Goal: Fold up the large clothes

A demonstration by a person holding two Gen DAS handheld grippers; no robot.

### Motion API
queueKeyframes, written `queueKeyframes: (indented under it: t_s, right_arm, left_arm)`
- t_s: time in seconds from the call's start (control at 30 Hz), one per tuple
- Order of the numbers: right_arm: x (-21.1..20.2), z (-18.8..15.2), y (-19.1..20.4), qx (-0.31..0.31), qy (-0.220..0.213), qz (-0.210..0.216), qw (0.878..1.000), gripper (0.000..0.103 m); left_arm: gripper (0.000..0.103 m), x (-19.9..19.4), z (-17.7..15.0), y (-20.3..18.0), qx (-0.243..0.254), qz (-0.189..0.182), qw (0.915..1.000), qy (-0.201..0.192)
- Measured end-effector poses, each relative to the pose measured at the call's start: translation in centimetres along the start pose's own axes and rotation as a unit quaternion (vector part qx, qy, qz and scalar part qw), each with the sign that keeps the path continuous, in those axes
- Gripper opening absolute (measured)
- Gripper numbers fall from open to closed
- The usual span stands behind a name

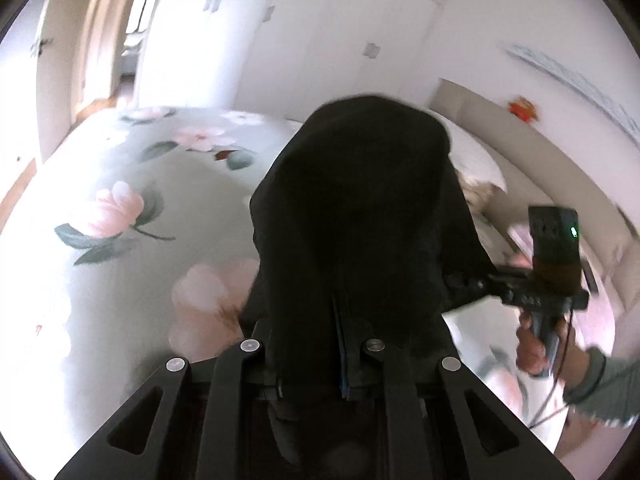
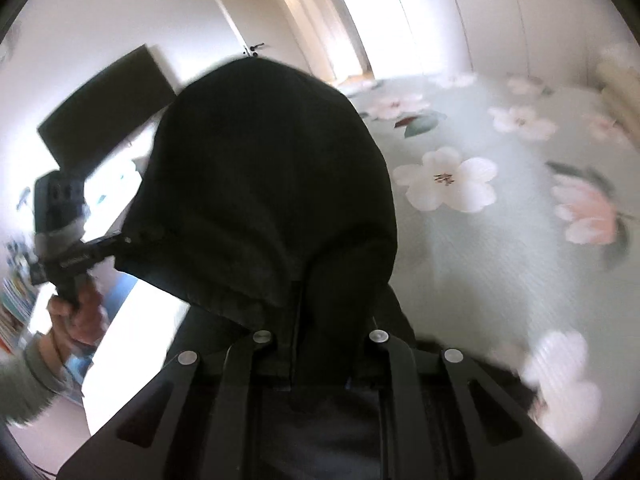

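While both grippers are raised above the bed (image 1: 100, 272), the black garment (image 1: 360, 208) hangs in the air between them, clear of the floral bedspread (image 2: 500, 240) as far as either view shows. The left gripper (image 1: 340, 344) has its fingers pressed together on a bunch of the cloth, which drapes forward over them and blocks most of the left wrist view. The right gripper (image 2: 320, 344) is likewise pinching a bunch of the same garment, cloth mounded over its fingers. In the left view the right gripper (image 1: 464, 282) is seen from the side, its tip buried in the fabric edge; in the right view the left gripper (image 2: 116, 244) meets the opposite edge of the garment the same way. Handling, judged: soft, limp, matte cloth, no stiffness of its own; it folds and sags wherever it is unsupported; not fragile, not slippery against the pads. Weight looks moderate for its bulk. Best hold is judged to be at two corners or along one hem or shoulder line, spread apart so the cloth hangs flat; both grips currently look bunched, not at clean corners. Motion blur in both views. Containers: none visible in either view; a pillow (image 1: 476, 160) lies toward the head of the bed.
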State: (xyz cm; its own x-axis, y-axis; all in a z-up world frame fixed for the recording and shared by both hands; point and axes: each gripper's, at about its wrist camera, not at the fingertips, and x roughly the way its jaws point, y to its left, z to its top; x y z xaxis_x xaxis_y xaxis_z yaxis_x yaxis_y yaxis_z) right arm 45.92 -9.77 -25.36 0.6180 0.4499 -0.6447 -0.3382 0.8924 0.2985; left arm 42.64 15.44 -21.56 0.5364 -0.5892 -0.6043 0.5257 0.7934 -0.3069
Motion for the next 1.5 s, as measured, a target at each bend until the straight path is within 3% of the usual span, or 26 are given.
queueKeyframes:
  t_s: [0.1,0.23,0.3,0.37,0.5,0.57,0.67,0.8,0.87,0.97,1.07,1.17,1.23,1.33,1.5]
  right_arm:
    - [-2.9,-4.3,1.9,-0.022,0.003,-0.04,0.999,0.019]
    - [-4.3,-10.3,2.1,-0.047,0.043,-0.166,0.984,0.034]
    - [-5.7,-12.1,0.4,-0.01,0.067,-0.169,0.983,0.035]
    - [-6.8,-12.7,-0.3,0.016,0.072,-0.158,0.985,0.035]
    - [-8.3,-11.2,0.2,0.031,0.063,-0.12,0.99,0.036]
    - [-8.2,-9.0,1.3,0.042,0.059,-0.078,0.994,0.038]
    - [-7.3,-6.6,3.9,0.036,0.047,-0.032,0.998,0.048]
    - [-3.9,-4.3,7.0,0.018,0.061,-0.013,0.998,0.052]
    - [-2.0,-5.1,7.6,0.019,0.081,-0.019,0.996,0.053]
    - [-0.2,-8.5,7.9,0.021,0.132,-0.041,0.99,0.053]
    - [1.5,-14.2,7.8,0.027,0.201,-0.059,0.977,0.053]
    - [4.4,-19.4,6.1,0.047,0.26,-0.073,0.962,0.057]
    - [4.9,-20.8,6.2,0.04,0.24,-0.081,0.967,0.06]
    - [5.1,-20.4,6.8,0.033,0.239,-0.097,0.966,0.062]
    - [0.0,-18.5,6.3,0.077,0.203,-0.049,0.975,0.063]
  left_arm:
    - [0.024,-2.8,-5.1,-3.5,0.043,0.019,0.9985,0.029]
    - [0.027,-2.8,-12.9,-3.4,0.045,0.112,0.9855,0.12]
    - [0.027,-3.1,-16.2,-1.4,0.0,0.132,0.9793,0.154]
    - [0.026,-4.2,-17.4,0.0,-0.036,0.138,0.9769,0.16]
    - [0.026,-6.4,-15.1,0.2,-0.06,0.123,0.9842,0.113]
    - [0.028,-6.6,-11.8,-0.7,-0.045,0.108,0.9896,0.084]
    - [0.047,-5.8,-7.9,-2.5,-0.033,0.076,0.9953,0.05]
    - [0.047,-1.9,-5.6,-3.9,-0.026,0.041,0.9971,0.059]
    - [0.047,-0.3,-6.6,-4.1,-0.029,0.025,0.9961,0.08]
    - [0.045,1.3,-10.6,-4.4,-0.026,0.009,0.9924,0.12]
    - [0.045,3.4,-15.3,-4.2,-0.046,-0.002,0.9834,0.175]
    - [0.045,6.7,-20.4,-3.6,-0.059,0.015,0.9733,0.221]
    - [0.045,6.6,-20.9,-3.6,-0.071,0.016,0.9779,0.196]
    - [0.045,6.3,-20.1,-3.3,-0.097,0.015,0.9764,0.192]
    - [0.047,2.4,-18.1,-5.8,-0.073,0.02,0.9829,0.168]
